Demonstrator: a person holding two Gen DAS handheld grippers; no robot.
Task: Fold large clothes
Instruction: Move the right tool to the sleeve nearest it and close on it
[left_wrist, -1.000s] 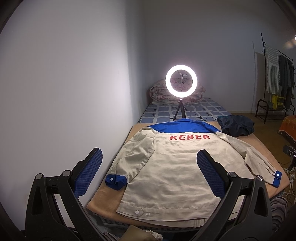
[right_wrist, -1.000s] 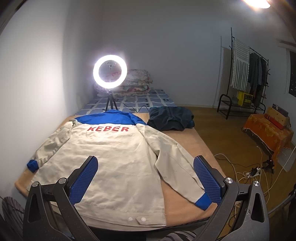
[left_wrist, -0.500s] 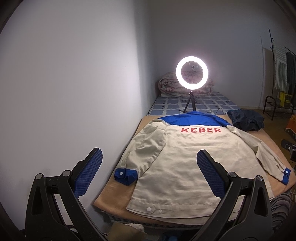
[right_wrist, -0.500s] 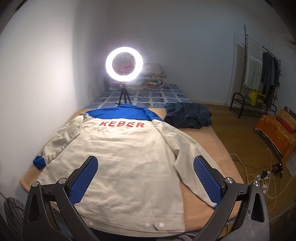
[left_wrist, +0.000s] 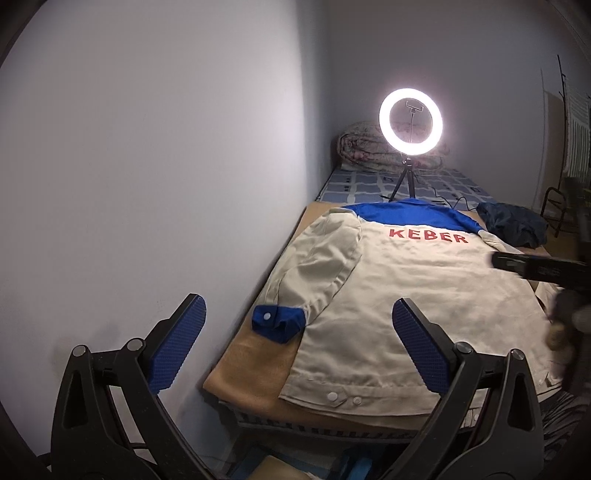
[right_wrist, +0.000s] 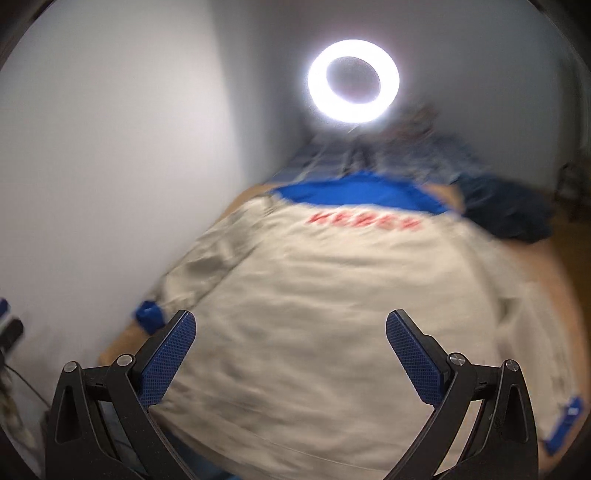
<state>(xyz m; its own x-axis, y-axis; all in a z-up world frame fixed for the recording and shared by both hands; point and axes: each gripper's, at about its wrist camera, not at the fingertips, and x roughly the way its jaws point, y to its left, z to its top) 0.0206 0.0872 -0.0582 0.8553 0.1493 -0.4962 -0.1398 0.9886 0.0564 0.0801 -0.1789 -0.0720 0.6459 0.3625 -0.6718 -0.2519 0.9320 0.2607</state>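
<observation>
Both the left hand-held gripper (left_wrist: 299, 347) and right hand-held gripper (right_wrist: 291, 358) gape empty over the work jacket (left_wrist: 399, 291), soft, limp cloth probably best pinched at its blue cuff (left_wrist: 275, 322) or hem.

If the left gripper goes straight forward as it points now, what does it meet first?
Probably the beige jacket lying back-up on the bed. The left gripper is open, holding nothing, and its line passes near the blue cuff of the folded-in sleeve. Depth is unclear, so cuff or hem could come first.
</observation>
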